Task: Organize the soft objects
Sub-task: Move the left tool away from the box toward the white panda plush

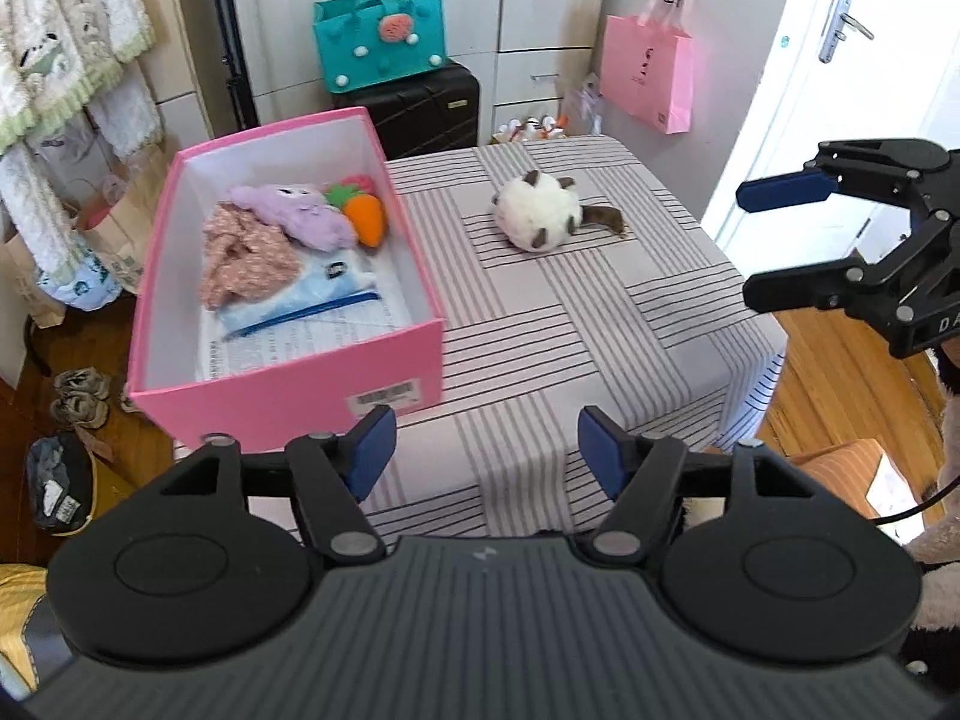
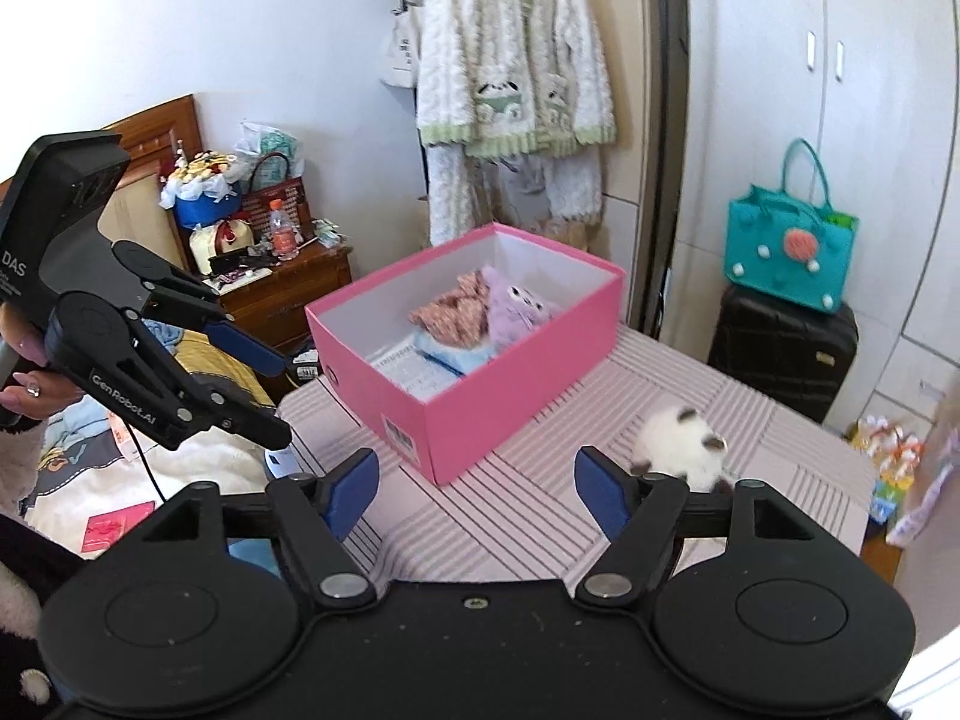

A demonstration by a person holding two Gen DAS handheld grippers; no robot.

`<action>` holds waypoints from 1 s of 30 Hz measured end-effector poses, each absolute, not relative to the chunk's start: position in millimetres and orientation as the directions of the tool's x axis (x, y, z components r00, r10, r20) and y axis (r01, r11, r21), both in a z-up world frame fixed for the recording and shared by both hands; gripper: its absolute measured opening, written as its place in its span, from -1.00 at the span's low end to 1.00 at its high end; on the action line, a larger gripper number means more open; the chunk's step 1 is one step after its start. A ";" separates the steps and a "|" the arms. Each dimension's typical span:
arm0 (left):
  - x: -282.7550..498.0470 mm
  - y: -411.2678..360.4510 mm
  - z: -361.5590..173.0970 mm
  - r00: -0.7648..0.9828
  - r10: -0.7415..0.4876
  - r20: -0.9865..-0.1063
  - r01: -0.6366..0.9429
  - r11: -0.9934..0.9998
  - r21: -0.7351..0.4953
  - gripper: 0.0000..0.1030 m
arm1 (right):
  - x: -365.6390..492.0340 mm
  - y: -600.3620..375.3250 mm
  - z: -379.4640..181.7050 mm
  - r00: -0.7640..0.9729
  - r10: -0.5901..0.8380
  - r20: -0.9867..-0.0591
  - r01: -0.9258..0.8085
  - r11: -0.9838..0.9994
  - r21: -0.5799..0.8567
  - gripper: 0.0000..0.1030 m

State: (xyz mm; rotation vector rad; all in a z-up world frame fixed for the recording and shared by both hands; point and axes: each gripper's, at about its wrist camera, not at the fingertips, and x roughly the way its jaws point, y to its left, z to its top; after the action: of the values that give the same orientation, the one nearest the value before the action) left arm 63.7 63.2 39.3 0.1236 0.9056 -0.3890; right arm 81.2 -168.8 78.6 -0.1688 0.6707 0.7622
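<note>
A pink box (image 1: pixel 288 387) (image 2: pixel 516 372) stands on the striped table (image 1: pixel 570 360) (image 2: pixel 480 516). Inside lie a purple plush (image 1: pixel 300 213) (image 2: pixel 516 303), an orange carrot toy (image 1: pixel 367 217), a pink floral cloth (image 1: pixel 243 252) (image 2: pixel 453 315) and a light blue pouch (image 1: pixel 300 300). A white and brown plush cat (image 1: pixel 540 210) (image 2: pixel 681 441) lies on the table, right of the box. My left gripper (image 1: pixel 486 450) (image 2: pixel 273 393) is open and empty near the table's front edge. My right gripper (image 2: pixel 477 489) (image 1: pixel 762 240) is open and empty, just short of the cat.
A teal bag (image 1: pixel 378 39) (image 2: pixel 786 246) sits on a black suitcase (image 1: pixel 420 108) (image 2: pixel 780 348) behind the table. A pink paper bag (image 1: pixel 651 81) hangs by the door. A fluffy cardigan (image 2: pixel 516 84) hangs on the wall. A bed and nightstand (image 2: pixel 282 294) lie left.
</note>
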 end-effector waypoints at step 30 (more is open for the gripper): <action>144.2 -16.8 -7.8 0.526 -0.405 -0.748 0.422 0.888 -0.183 0.76 | 148.3 -231.8 -23.9 0.540 0.526 -0.657 -0.602 0.787 0.134 0.77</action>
State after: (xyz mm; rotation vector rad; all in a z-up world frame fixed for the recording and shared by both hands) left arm 144.2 -16.8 -7.8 0.0215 0.8881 -0.4943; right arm 148.3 -231.8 -23.9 -0.1123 0.7415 0.6719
